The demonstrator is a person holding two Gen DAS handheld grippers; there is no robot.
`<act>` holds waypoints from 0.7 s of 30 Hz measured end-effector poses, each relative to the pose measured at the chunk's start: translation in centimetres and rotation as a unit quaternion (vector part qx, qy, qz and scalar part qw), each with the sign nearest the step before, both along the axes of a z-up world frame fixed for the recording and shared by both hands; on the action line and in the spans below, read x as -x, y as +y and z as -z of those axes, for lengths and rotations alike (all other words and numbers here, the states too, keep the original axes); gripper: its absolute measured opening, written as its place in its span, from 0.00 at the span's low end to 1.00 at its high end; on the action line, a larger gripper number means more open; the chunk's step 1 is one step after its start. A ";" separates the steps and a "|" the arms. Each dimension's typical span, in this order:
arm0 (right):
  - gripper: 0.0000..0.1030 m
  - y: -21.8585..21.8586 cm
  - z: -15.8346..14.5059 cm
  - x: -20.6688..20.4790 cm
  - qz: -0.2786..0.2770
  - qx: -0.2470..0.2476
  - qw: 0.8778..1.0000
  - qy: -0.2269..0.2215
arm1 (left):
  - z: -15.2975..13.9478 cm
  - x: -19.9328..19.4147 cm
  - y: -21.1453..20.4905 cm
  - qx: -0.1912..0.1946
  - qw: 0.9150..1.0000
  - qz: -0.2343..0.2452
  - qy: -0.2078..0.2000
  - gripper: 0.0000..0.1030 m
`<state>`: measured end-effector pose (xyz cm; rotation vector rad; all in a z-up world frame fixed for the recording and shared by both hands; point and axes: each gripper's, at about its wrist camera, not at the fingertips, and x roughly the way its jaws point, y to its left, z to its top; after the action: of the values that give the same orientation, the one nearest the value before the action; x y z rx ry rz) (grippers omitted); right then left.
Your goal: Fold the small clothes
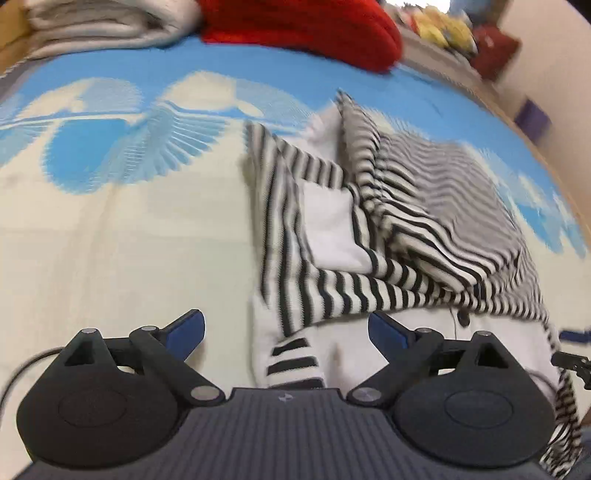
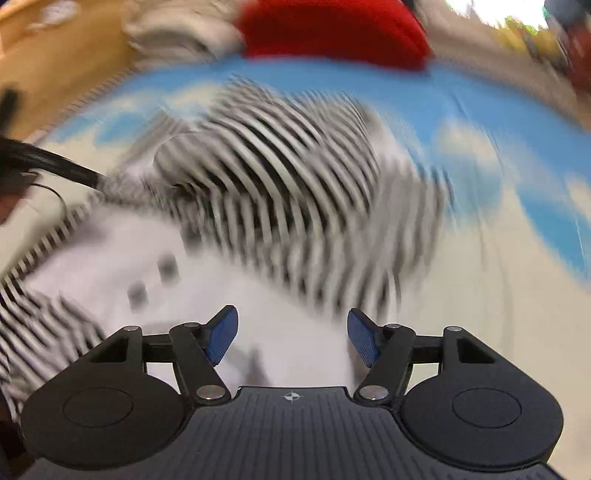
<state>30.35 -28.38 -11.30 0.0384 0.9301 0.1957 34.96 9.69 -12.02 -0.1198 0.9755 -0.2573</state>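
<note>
A small black-and-white striped garment (image 1: 388, 240) with white panels lies partly folded on the blue and cream bedspread (image 1: 110, 229). In the left wrist view my left gripper (image 1: 286, 334) hovers over the garment's near white edge, jaws wide apart, nothing between the blue pads (image 1: 188, 332). The right wrist view is heavily blurred; the same striped garment (image 2: 280, 173) fills its middle. My right gripper (image 2: 291, 338) stands open above the garment's white part, its pads (image 2: 221, 336) clear of the cloth. A tip of the other gripper (image 1: 570, 360) shows at the right edge of the left wrist view.
A red cloth item (image 1: 306, 26) and a folded grey-white blanket (image 1: 103, 22) lie at the far side of the bed. A shelf edge with yellow and red things (image 1: 461, 33) runs along the far right. A black cable (image 2: 51, 162) crosses the left of the right wrist view.
</note>
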 end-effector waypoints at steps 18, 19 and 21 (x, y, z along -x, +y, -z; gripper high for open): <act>0.61 -5.3 -0.3 -21.5 0.213 -0.242 0.946 -0.021 | -2.7 -20.5 -11.4 0.096 0.993 -0.070 -0.025 0.94; 0.61 -5.3 0.6 -23.2 0.214 -0.248 0.945 -0.005 | -1.5 -22.3 -12.0 0.105 0.992 -0.066 -0.008 0.91; 0.61 -5.0 2.1 -26.0 0.226 -0.248 0.942 0.016 | -0.1 -24.4 -12.9 0.104 0.993 -0.058 0.014 0.81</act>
<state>56.34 -33.42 -13.43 0.7188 0.8619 -0.0028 59.32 -3.21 -11.97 -0.3705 0.9635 -0.2515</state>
